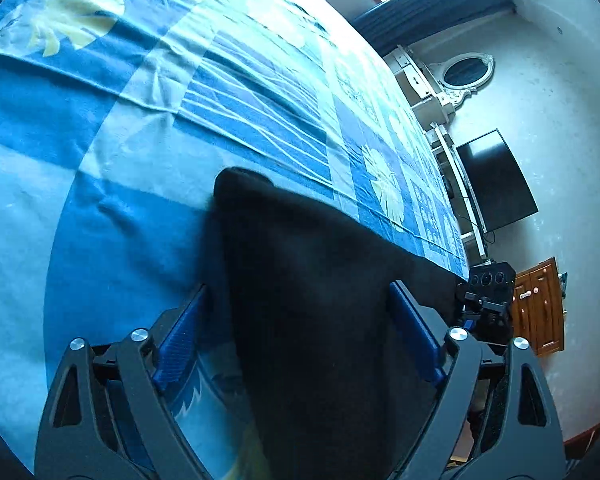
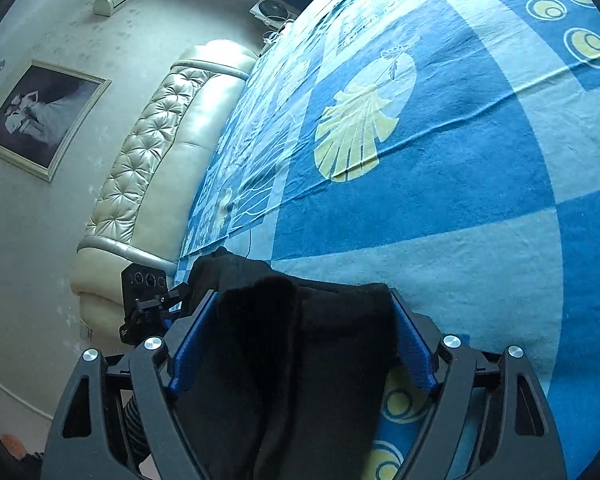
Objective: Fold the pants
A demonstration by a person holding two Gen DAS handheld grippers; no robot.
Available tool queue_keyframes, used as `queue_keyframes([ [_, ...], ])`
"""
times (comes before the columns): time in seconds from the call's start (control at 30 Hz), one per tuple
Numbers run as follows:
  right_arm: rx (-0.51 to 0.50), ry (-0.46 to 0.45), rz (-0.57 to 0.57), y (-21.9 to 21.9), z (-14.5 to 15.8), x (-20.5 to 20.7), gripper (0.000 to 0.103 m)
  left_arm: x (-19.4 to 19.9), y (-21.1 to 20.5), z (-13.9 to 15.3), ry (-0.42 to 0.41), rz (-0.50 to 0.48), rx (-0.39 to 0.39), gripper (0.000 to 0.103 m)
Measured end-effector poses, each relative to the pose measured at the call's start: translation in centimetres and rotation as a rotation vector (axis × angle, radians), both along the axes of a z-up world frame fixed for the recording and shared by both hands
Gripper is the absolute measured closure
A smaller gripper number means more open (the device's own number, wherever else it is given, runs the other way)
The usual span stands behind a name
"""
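Blue patterned bedspread [image 1: 140, 140], tufted headboard [image 2: 148, 152], framed picture [image 2: 40, 116], dark television [image 1: 496, 180]

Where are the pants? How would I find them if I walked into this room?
Look at the big bed with the blue patterned blanket. Near its edge, between the two grippers, lie the pants. They are the only plain black thing on all that blue, white and yellow.

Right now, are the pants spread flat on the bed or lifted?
Lifted, at least at the near end: the black pants hang bunched between both sets of open jaws, above the blue bedspread. Their far end is hidden.
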State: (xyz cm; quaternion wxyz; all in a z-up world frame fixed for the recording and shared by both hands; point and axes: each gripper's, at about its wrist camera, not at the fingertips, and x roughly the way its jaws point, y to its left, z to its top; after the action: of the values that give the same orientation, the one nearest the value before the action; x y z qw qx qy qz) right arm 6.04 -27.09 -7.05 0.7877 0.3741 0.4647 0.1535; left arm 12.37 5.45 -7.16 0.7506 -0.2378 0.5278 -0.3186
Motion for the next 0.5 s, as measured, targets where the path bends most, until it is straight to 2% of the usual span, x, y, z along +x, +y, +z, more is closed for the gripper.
queue_keyframes([
  [0.03,0.007,0.016,0.008,0.1,-0.3,0.1,0.059,0.1,-0.3,0.0,-0.006,-0.012,0.016,0.047],
  [0.13,0.004,-0.002,-0.006,0.2,0.1,0.1,0.066,-0.1,-1.0,0.2,-0.036,-0.017,0.07,0.062],
  [0.33,-0.023,-0.095,-0.014,0.0,2.6,1.3,0.069,1.1,-1.9,2.1,-0.105,-0.028,0.159,0.069],
  [0.5,-0.025,-0.134,-0.047,-1.3,3.5,3.9,0.069,5.0,-2.9,3.9,-0.156,-0.013,0.205,0.07],
])
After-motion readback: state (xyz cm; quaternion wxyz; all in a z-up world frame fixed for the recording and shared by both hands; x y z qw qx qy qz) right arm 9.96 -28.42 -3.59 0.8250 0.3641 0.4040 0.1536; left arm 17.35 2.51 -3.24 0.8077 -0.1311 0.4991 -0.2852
